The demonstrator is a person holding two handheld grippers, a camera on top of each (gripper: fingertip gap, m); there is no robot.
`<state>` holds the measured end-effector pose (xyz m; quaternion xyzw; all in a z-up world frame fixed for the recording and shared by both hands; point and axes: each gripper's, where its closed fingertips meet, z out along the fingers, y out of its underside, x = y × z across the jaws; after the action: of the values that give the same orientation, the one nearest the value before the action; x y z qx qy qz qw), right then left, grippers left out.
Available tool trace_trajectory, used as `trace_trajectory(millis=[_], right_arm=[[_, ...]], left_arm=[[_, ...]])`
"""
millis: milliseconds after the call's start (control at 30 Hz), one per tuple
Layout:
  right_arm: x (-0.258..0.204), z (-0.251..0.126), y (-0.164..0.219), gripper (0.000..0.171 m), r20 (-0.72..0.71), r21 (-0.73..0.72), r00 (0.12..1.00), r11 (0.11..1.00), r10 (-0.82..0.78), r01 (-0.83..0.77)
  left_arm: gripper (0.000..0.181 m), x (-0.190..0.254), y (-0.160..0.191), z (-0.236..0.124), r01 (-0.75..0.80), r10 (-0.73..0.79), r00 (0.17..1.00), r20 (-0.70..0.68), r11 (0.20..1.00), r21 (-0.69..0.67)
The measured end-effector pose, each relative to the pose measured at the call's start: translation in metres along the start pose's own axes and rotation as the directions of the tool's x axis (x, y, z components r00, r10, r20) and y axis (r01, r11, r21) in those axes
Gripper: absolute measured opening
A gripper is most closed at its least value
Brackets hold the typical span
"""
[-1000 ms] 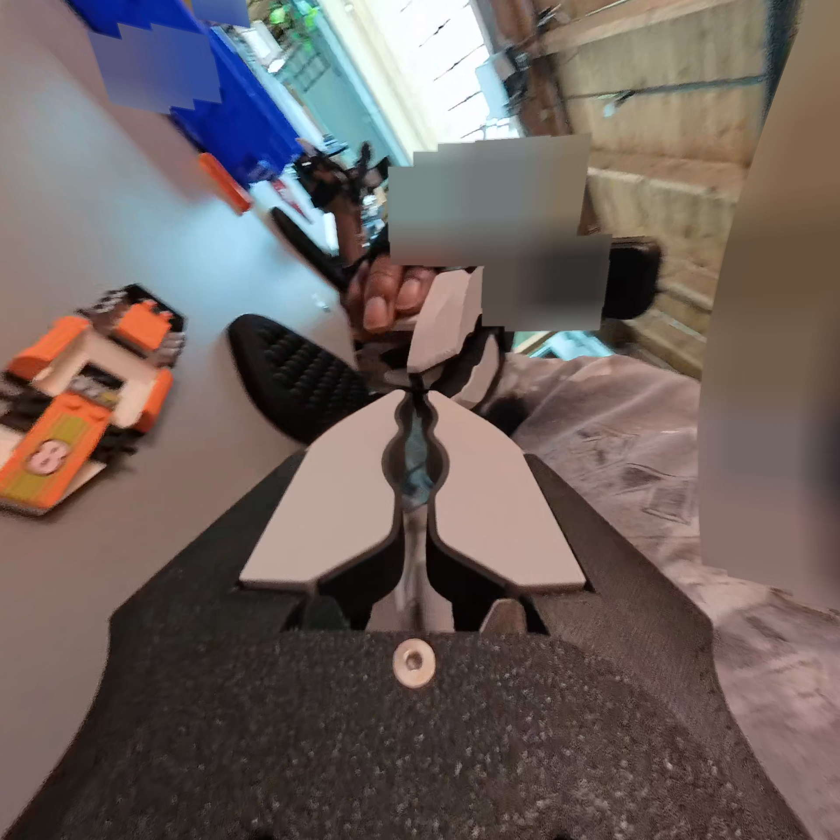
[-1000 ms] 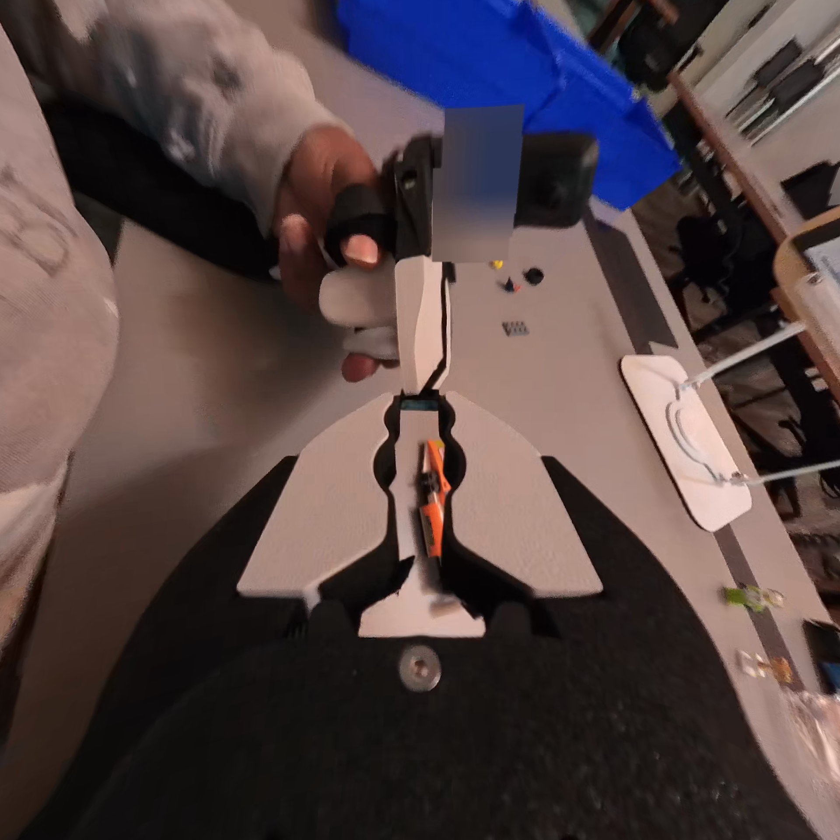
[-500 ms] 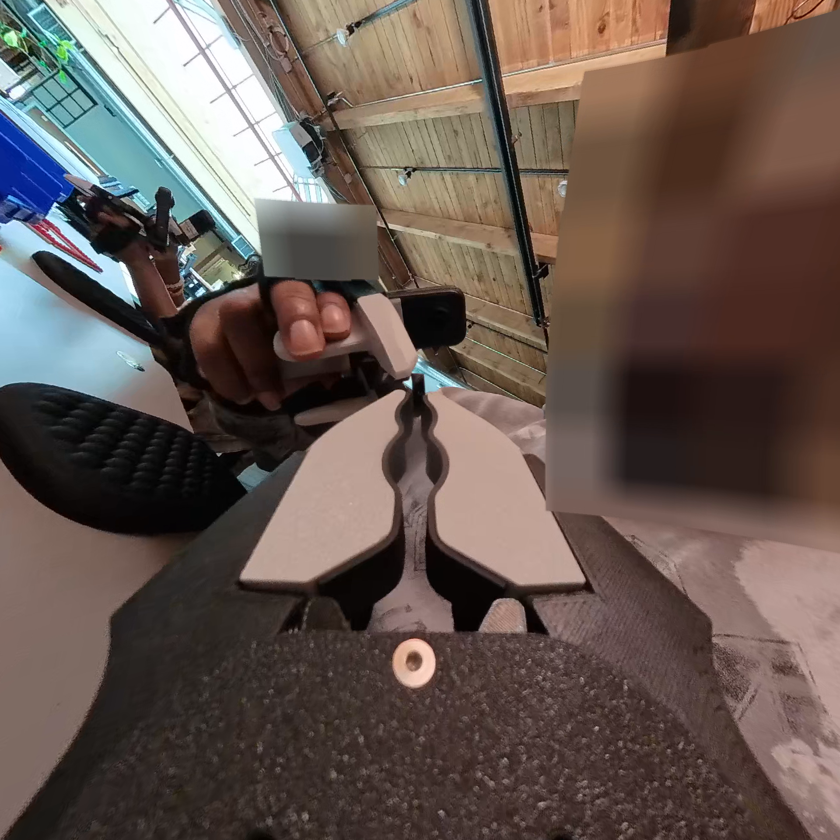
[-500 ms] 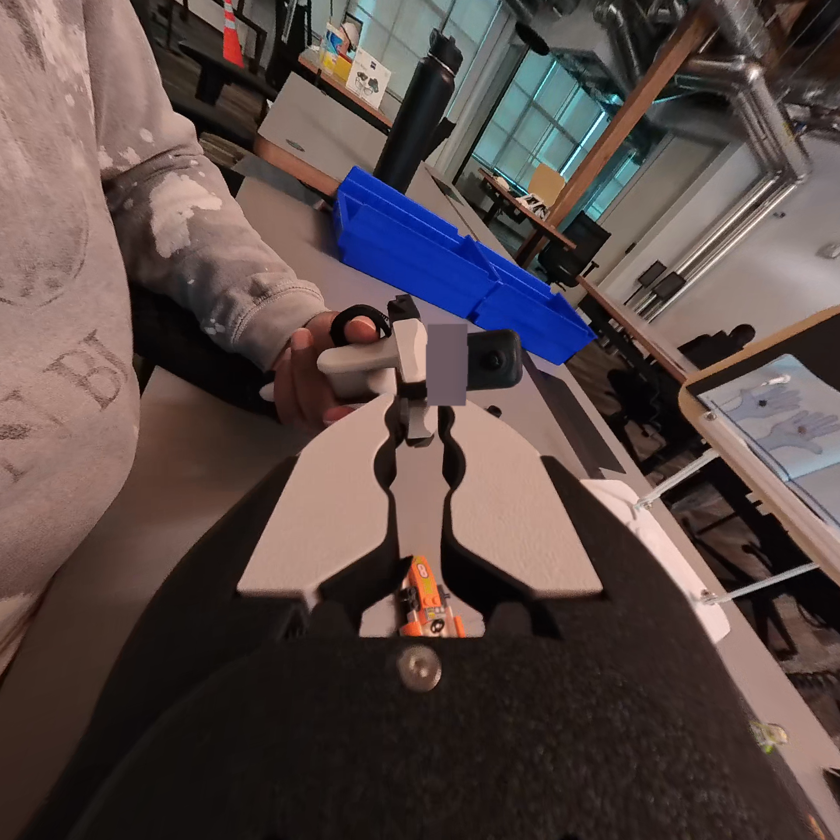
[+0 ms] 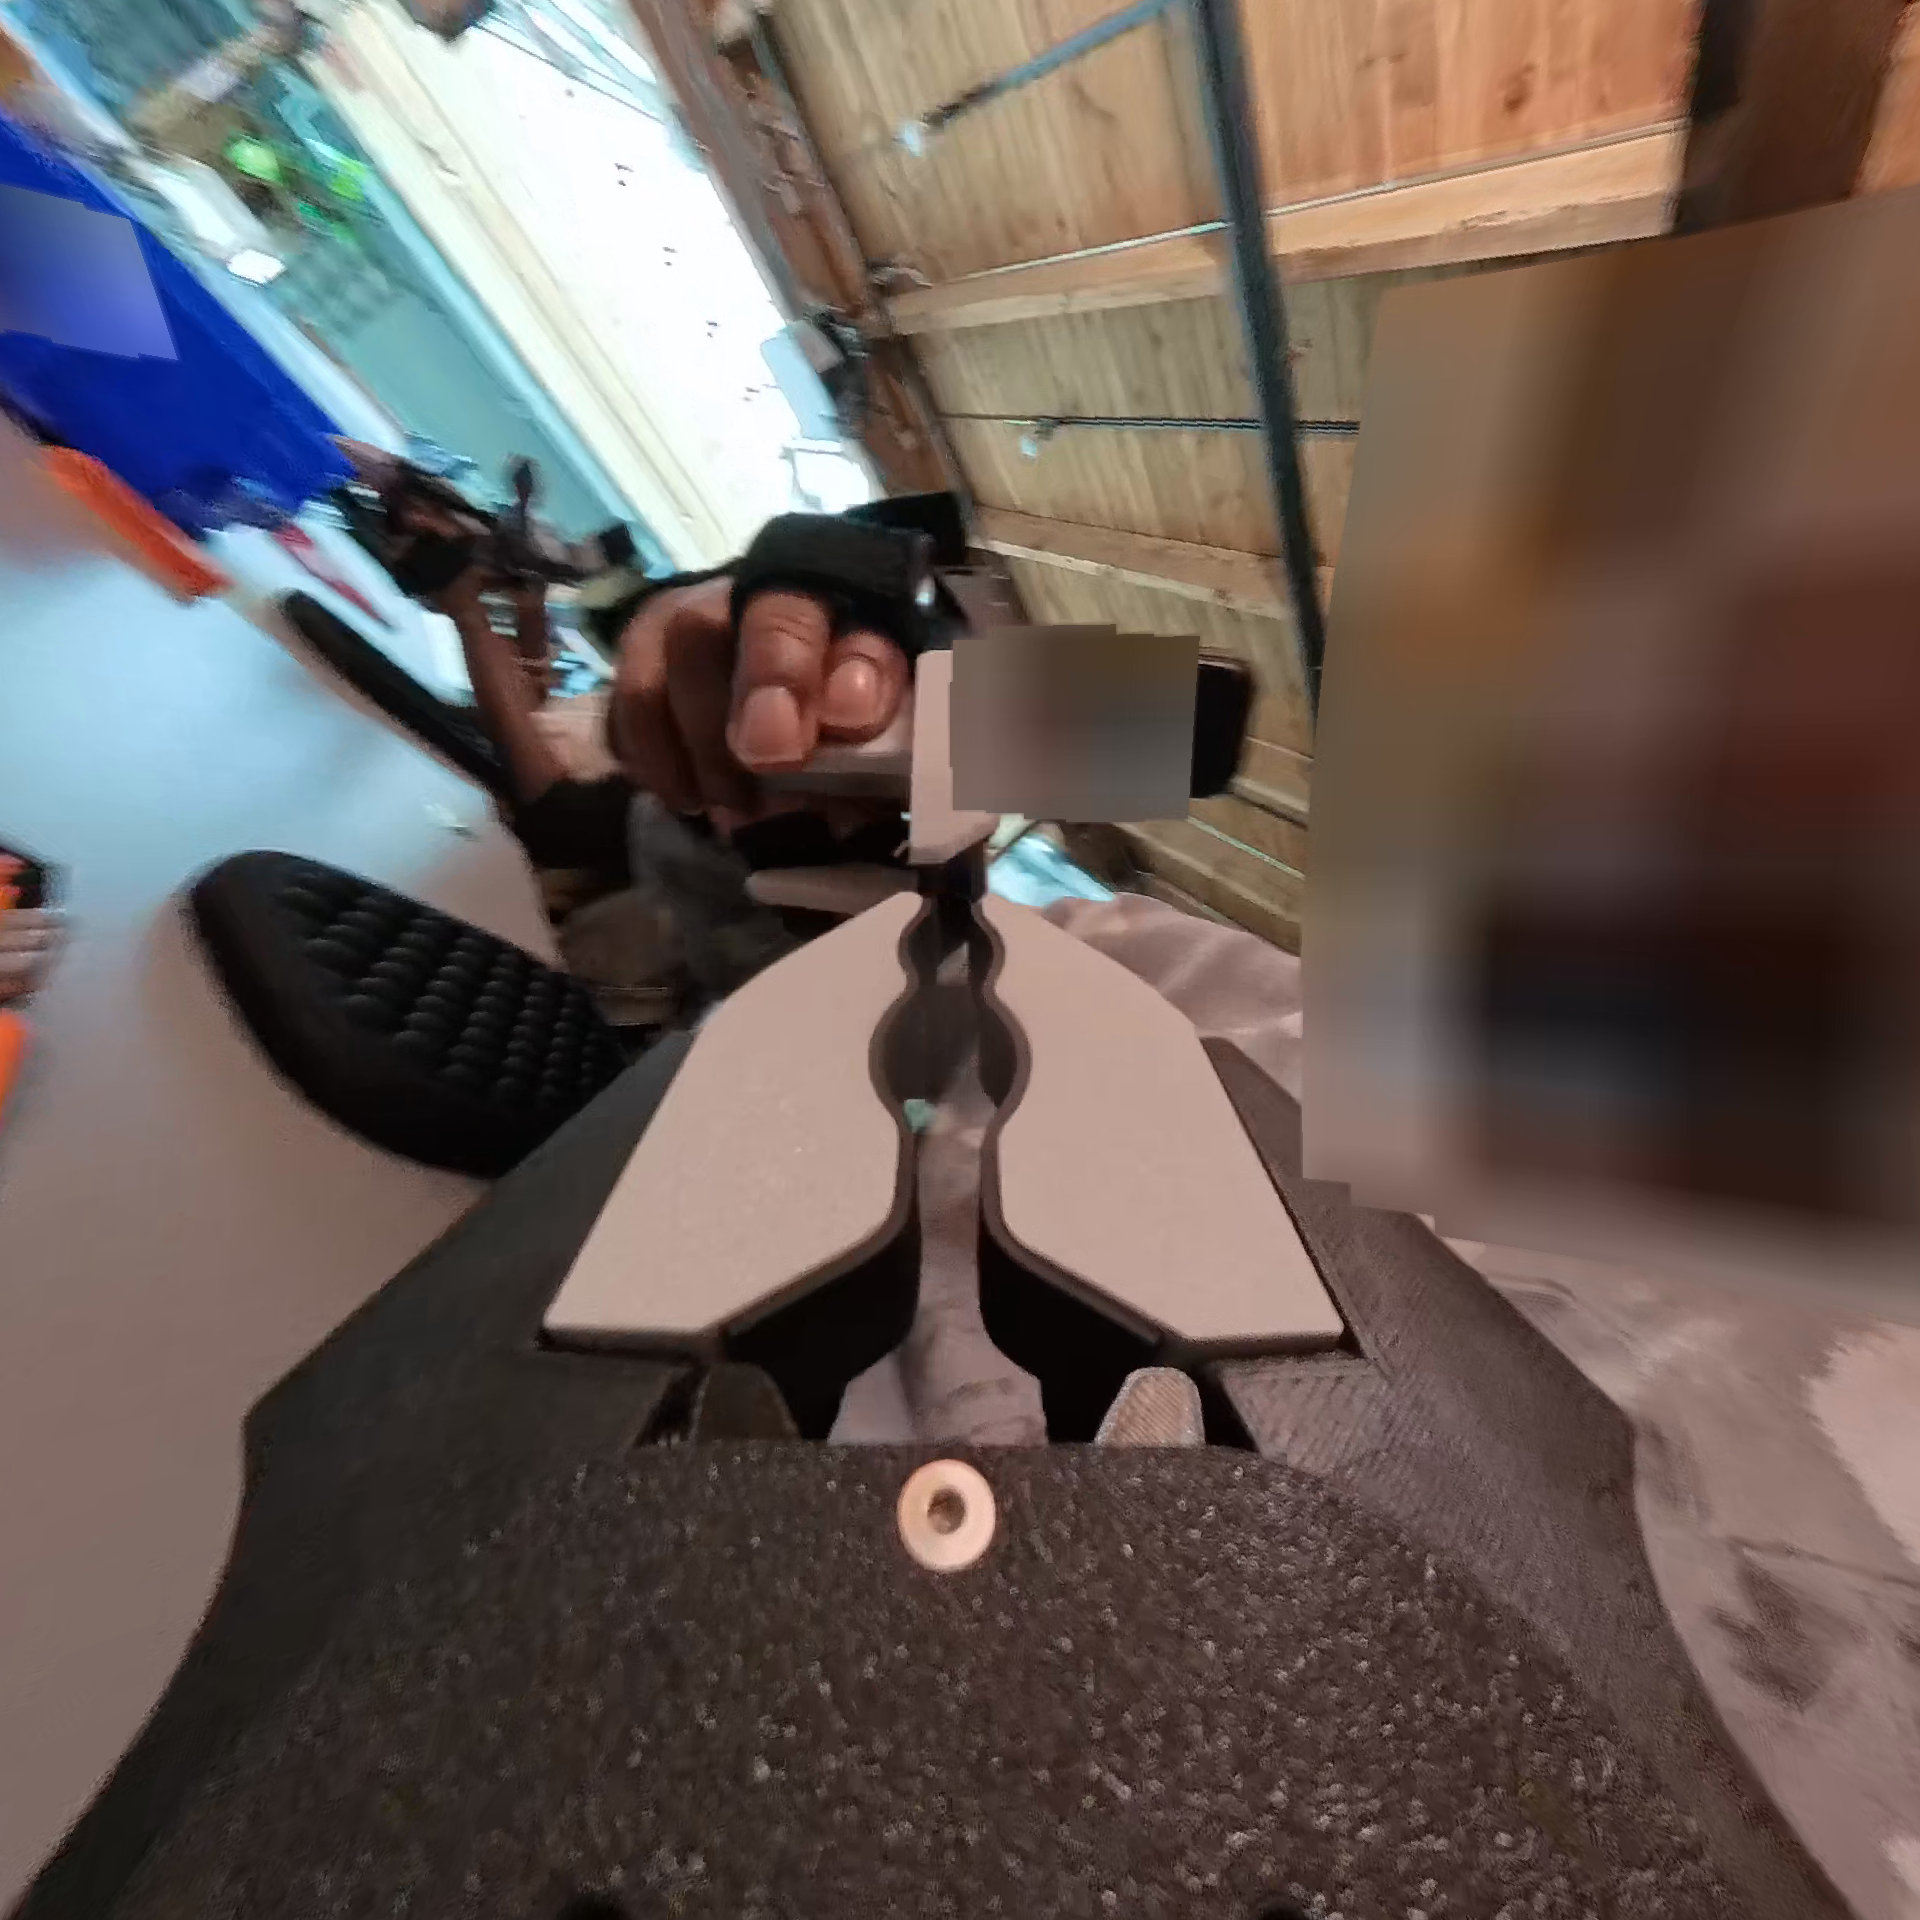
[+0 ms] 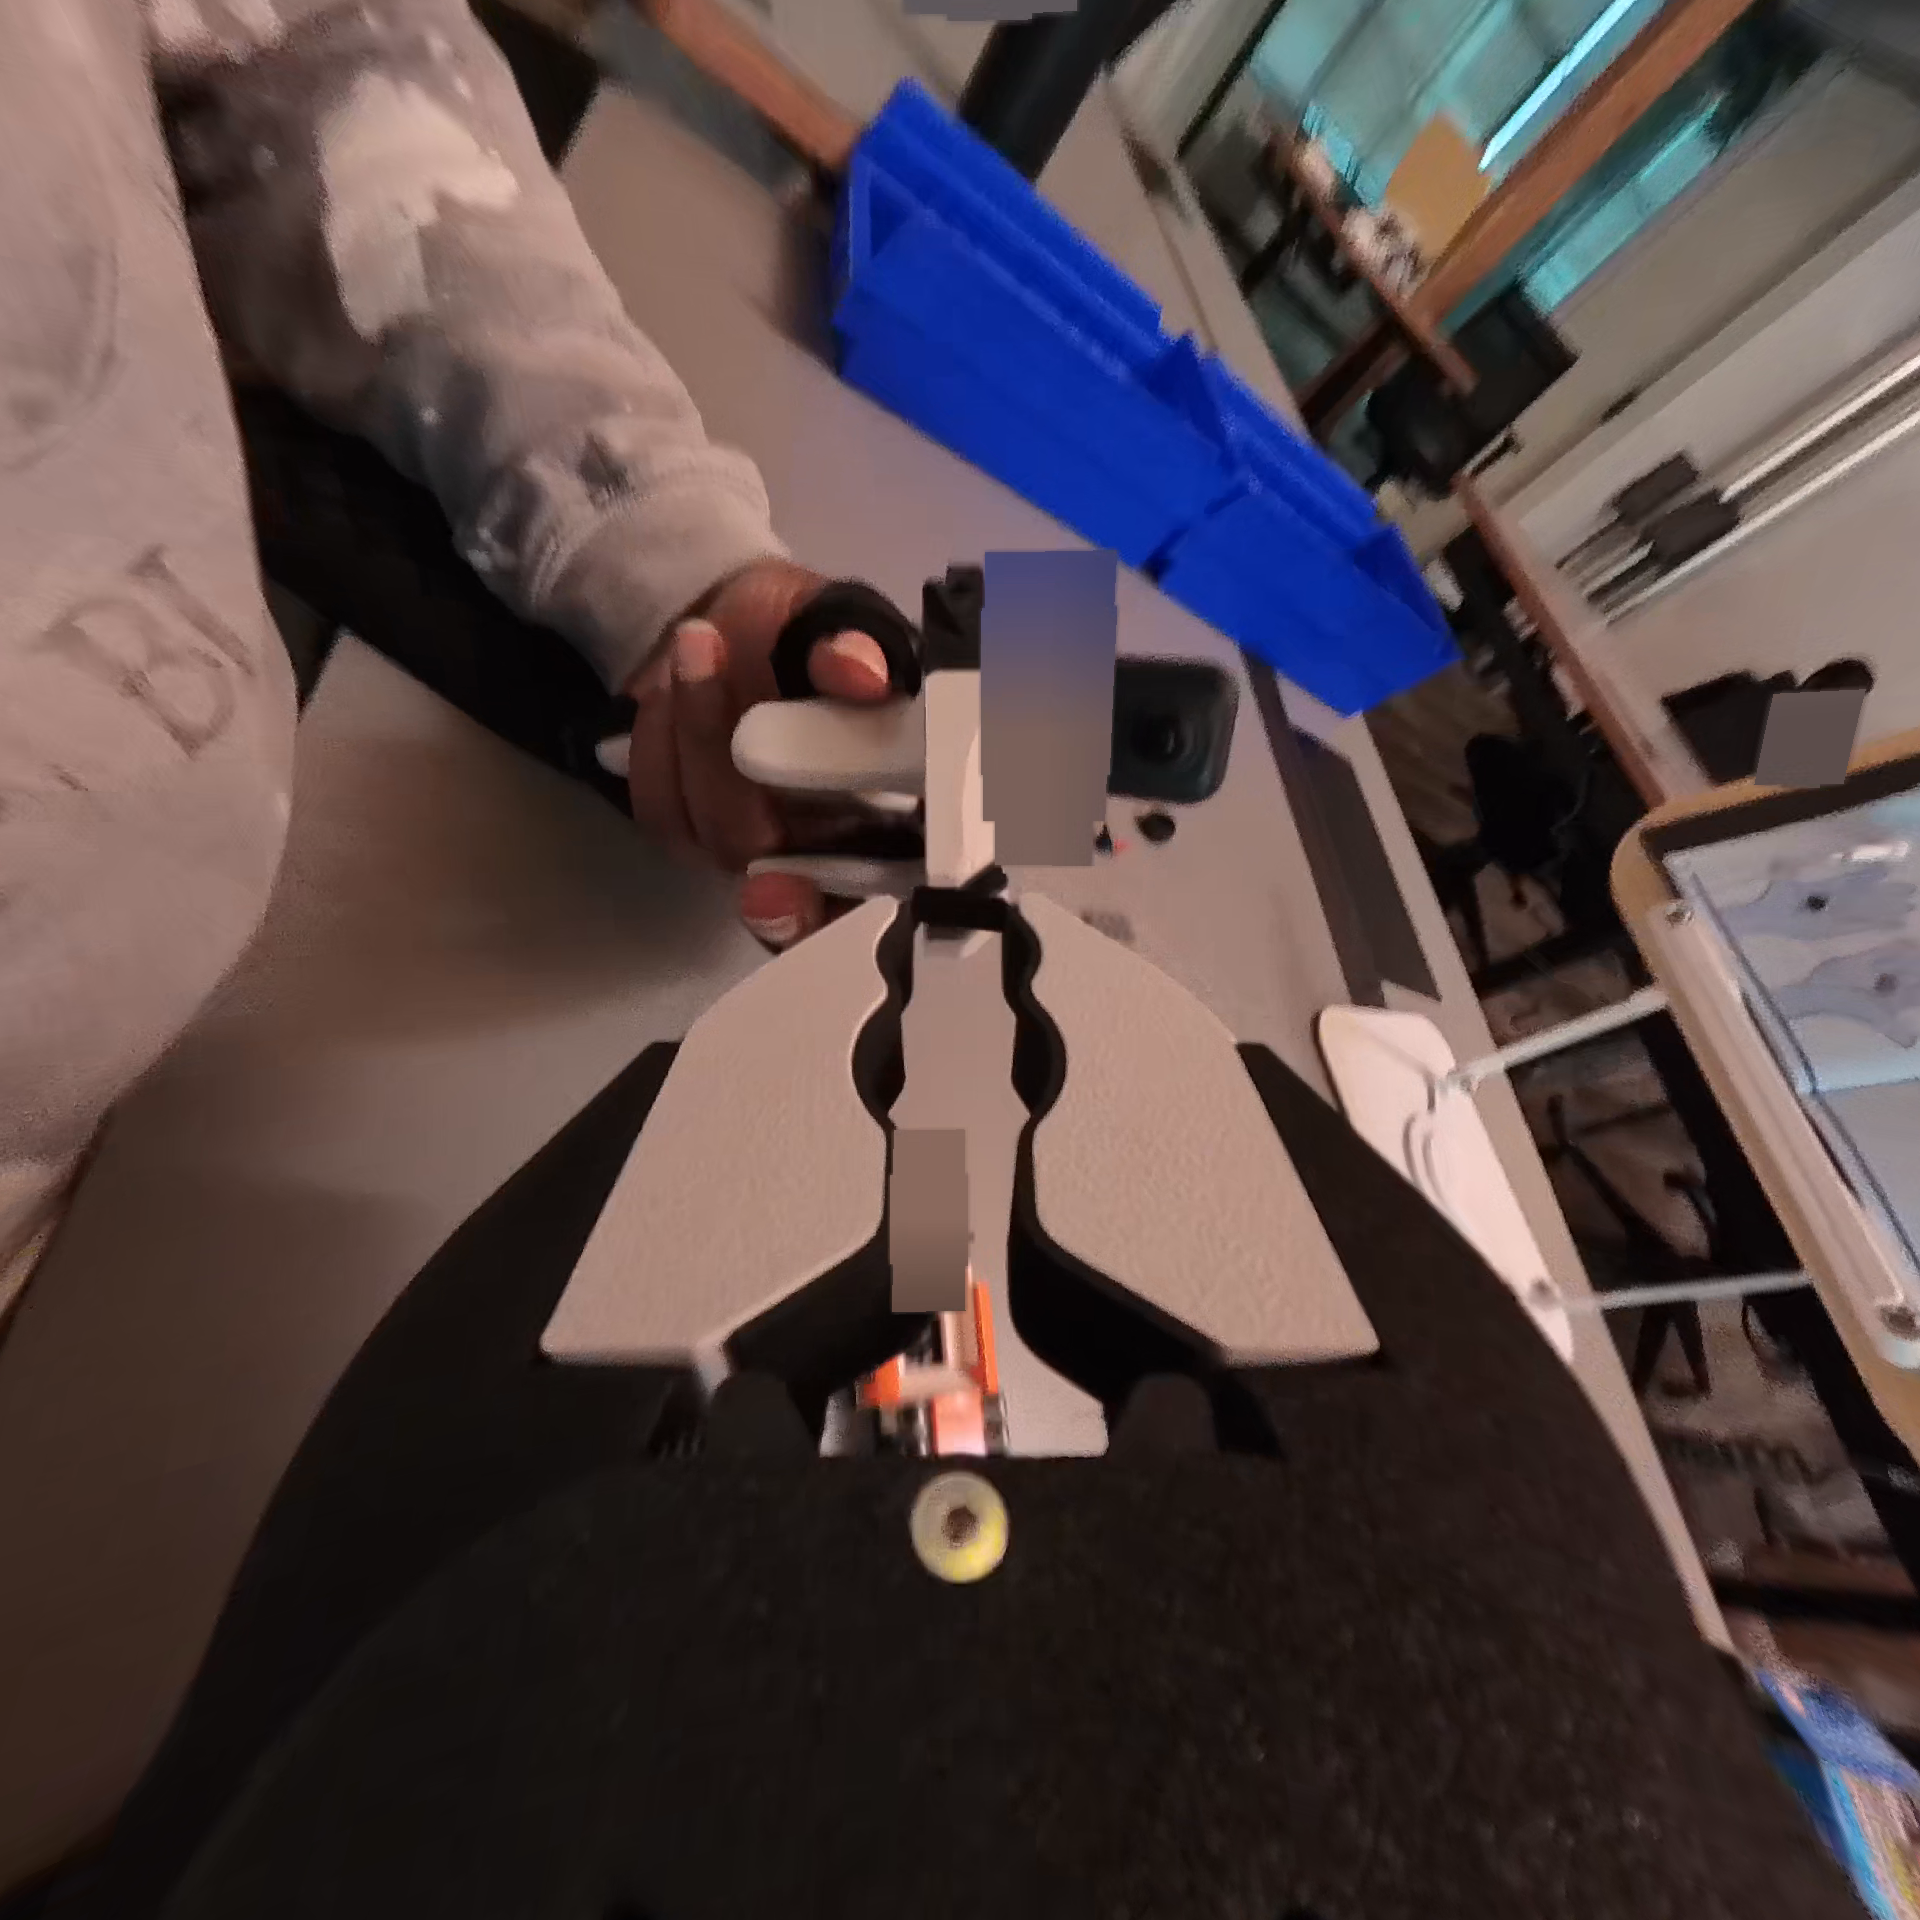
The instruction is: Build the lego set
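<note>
Close in, left gripper (image 5: 948, 920) with fingers drawn nearly together, a teal speck (image 5: 916, 1114) in the slit, pinched or not unclear. Right gripper (image 6: 958, 914) meeting it tip to tip in mid-air, fingers a sliver apart around a dark bit (image 6: 956, 906); hard to tell whether clamped. Looks like a small piece passing between grippers or being re-gripped before fitting. Calls next for a firm, square hold, then a drop to the car (image 6: 940, 1387), orange and white, lying on the table (image 6: 416, 1039) right under the right gripper. Just beyond, a black pad (image 5: 416, 1029) by the table edge. Farther off, loose bits (image 6: 1153, 826), a white plate (image 6: 1434, 1132), blue bins (image 6: 1039, 343). Nothing blocking the way down, only heavy blur.
</note>
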<state>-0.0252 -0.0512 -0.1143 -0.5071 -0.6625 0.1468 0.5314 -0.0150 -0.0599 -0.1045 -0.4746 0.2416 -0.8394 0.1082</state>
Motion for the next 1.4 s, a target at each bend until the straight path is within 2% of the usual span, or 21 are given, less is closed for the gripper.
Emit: trace_trajectory(millis=[67,133,233,333,533,767,1067,1267,1400], right_arm=[[0.007,0.003,0.025,0.016,0.008,-0.191,1.0,0.981,-0.03,0.031],[0.01,0.005,0.05,0.016,0.04,-0.374,0.998,0.925,-0.054,0.065],[0.008,0.011,0.067,0.016,0.084,-0.496,0.994,0.863,-0.067,0.1],[0.004,0.017,0.074,0.016,0.119,-0.552,0.989,0.823,-0.082,0.135],[0.002,0.02,0.079,0.016,0.132,-0.572,0.988,0.809,-0.076,0.139],[0.002,0.019,0.081,0.016,0.122,-0.569,0.989,0.811,-0.078,0.134],[0.001,0.017,0.085,0.016,0.078,-0.475,0.997,0.879,0.001,0.037],[-0.001,0.019,0.086,0.016,0.077,-0.449,0.996,0.893,0.044,-0.004],[-0.001,0.023,0.088,0.016,0.08,-0.459,0.997,0.888,0.015,0.024]], left_arm=[[0.016,-0.018,-0.005,-0.007,-0.044,0.043,0.989,0.138,0.999,0.003],[0.022,-0.034,-0.006,-0.013,-0.096,0.1,0.958,0.27,0.995,-0.028],[0.021,-0.048,-0.004,-0.017,-0.129,0.147,0.913,0.381,0.989,-0.071],[0.019,-0.059,0.001,-0.019,-0.149,0.185,0.872,0.453,0.982,-0.115],[0.007,-0.067,0.001,-0.023,-0.163,0.209,0.837,0.505,0.977,-0.134],[0.01,-0.079,0.004,-0.026,-0.168,0.234,0.791,0.565,0.971,-0.168],[0.01,-0.088,0.0,-0.036,-0.194,0.271,0.723,0.636,0.962,-0.189],[0.016,-0.085,0.002,-0.03,-0.206,0.287,0.735,0.614,0.958,-0.202],[0.015,-0.086,0.002,-0.029,-0.196,0.277,0.74,0.613,0.961,-0.197]])
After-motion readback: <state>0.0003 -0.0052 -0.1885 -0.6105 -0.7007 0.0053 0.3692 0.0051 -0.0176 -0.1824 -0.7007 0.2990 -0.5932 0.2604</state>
